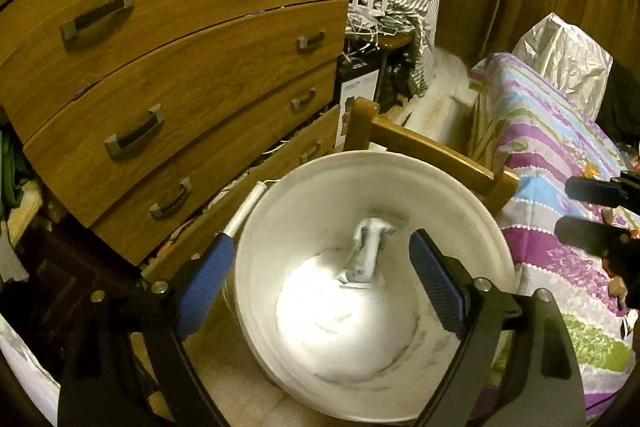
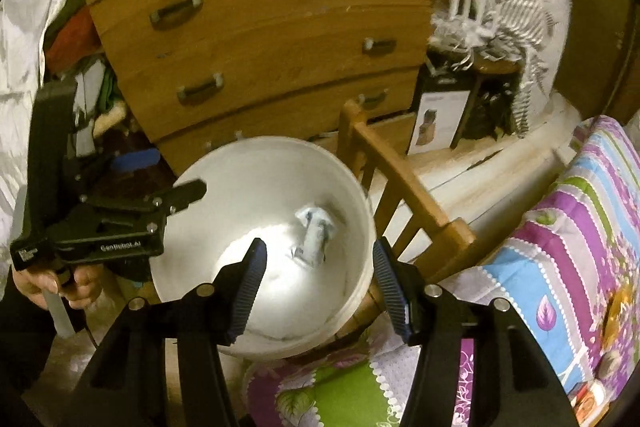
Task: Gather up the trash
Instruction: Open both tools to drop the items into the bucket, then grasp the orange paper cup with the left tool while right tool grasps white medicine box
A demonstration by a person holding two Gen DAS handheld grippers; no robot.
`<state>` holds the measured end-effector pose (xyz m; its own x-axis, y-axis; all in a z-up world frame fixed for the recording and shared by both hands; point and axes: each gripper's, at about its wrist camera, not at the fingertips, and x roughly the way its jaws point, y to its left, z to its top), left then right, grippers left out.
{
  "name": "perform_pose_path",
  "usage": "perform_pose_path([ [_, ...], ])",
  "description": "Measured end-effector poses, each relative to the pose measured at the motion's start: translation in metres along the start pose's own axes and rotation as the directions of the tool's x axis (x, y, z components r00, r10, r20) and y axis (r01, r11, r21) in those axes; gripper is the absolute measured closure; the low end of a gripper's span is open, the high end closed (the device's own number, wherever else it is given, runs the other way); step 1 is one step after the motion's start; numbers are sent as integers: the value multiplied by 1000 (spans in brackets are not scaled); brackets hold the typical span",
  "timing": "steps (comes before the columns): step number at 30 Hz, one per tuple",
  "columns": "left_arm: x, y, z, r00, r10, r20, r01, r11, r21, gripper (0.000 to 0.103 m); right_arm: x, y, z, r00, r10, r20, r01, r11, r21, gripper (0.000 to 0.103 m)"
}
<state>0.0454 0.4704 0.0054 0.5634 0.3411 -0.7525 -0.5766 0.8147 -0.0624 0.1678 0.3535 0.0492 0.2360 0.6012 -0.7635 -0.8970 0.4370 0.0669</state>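
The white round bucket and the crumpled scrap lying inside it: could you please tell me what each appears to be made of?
The white round bucket looks like moulded plastic with a smooth, slightly glossy wall: it has a thin rolled rim and a bright sheen at its bottom. The crumpled scrap looks like thin printed paper or a wrapper, matte white with bluish marks and sharp creases; the blur leaves open which.

A wooden chest of drawers (image 1: 180, 67) is seen behind a wooden chair (image 1: 432, 151); a striped floral bedspread (image 1: 560, 187) is spread alongside.
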Motion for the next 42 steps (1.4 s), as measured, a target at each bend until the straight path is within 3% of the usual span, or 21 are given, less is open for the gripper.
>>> perform_pose_path([
  [4, -13, -22, -10, 999, 0, 36, -1, 999, 33, 17, -34, -10, -28, 988, -75, 133, 67, 996, 59, 45],
  [7, -24, -45, -20, 997, -5, 71, 1, 999, 51, 17, -67, -18, -60, 950, -195, 243, 174, 979, 105, 38],
  [8, -29, -55, -25, 997, -12, 83, 7, 998, 59, 17, -82, -23, -76, 928, -238, 286, 208, 969, 131, 36],
  [14, -46, -129, -56, 989, -68, 135, 45, 985, 167, 14, -148, -56, -157, 835, -421, 355, 361, 905, 224, 32],
  [17, -48, -164, -76, 985, -119, 125, 92, 974, 207, 12, -184, -84, -217, 815, -479, 327, 390, 869, 304, 27],
  [19, -45, -190, -94, 983, -156, 96, 130, 962, 239, 12, -208, -113, -263, 818, -500, 285, 379, 840, 387, 27],
  [23, -41, -237, -131, 980, -194, 34, 175, 937, 302, 12, -260, -182, -367, 867, -458, 199, 298, 794, 531, 26],
  [26, -43, -264, -156, 980, -200, -9, 192, 924, 332, 12, -281, -222, -424, 920, -362, 149, 252, 839, 483, 21],
  [29, -47, -282, -171, 983, -179, -31, 179, 923, 342, 12, -281, -250, -456, 963, -253, 93, 209, 920, 332, 16],
  [32, -54, -295, -181, 988, -147, -47, 154, 927, 343, 12, -275, -280, -459, 993, -110, 41, 99, 974, 206, 12],
  [35, -58, -304, -187, 991, -115, -66, 131, 930, 342, 12, -261, -294, -437, 999, 43, 5, -44, 991, 127, 8],
  [42, -71, -313, -198, 992, -105, -75, 124, 938, 325, 12, -219, -306, -407, 975, 128, -183, -145, 986, -80, 8],
])
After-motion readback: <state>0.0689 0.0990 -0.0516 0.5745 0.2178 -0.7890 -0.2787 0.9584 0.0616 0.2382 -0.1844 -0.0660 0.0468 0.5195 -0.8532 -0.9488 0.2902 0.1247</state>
